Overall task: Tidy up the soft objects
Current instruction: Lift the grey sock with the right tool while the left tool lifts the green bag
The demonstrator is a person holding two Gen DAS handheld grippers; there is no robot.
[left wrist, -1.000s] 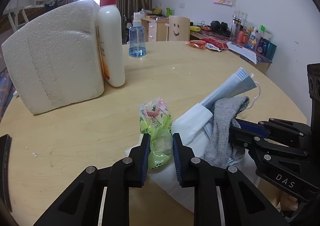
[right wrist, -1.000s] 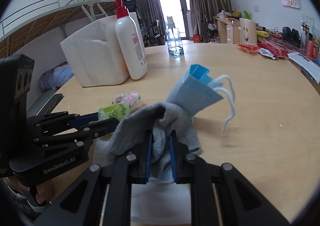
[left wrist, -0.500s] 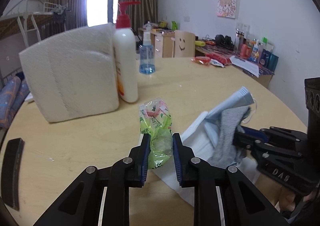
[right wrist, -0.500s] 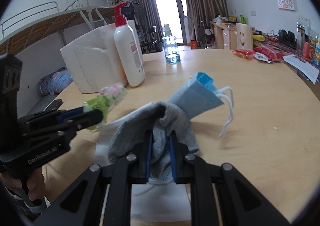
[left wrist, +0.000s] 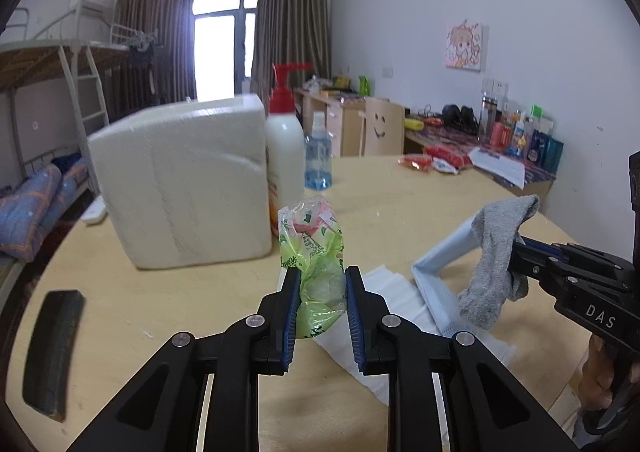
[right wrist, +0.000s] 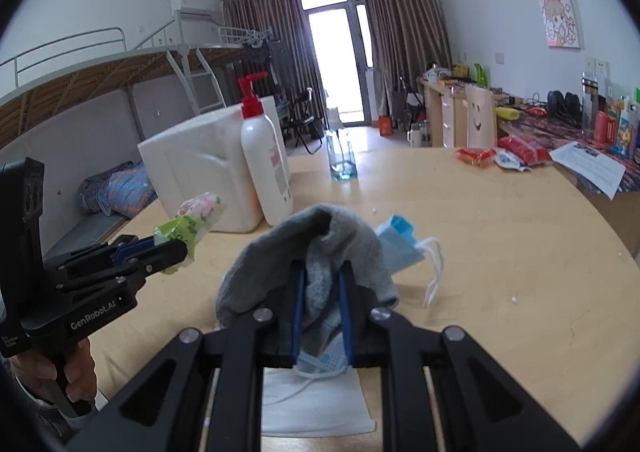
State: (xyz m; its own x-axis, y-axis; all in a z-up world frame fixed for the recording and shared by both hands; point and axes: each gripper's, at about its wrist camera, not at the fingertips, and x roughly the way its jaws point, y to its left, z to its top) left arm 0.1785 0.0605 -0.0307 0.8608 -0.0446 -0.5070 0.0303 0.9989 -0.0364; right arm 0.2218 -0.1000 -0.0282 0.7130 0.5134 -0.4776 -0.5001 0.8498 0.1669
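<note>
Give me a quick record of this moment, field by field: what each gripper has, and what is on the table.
left gripper: shut on green tissue pack, held off the table
right gripper: shut on grey sock and blue face mask together
table: round, light wood
under the grippers: white cloth lying flat
farther back: white foam block, pump bottle, blue spray bottle

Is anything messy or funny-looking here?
Yes. The right gripper has pinched the grey sock together with the blue face mask, so the mask dangles crookedly. White crumbs dot the table.
</note>
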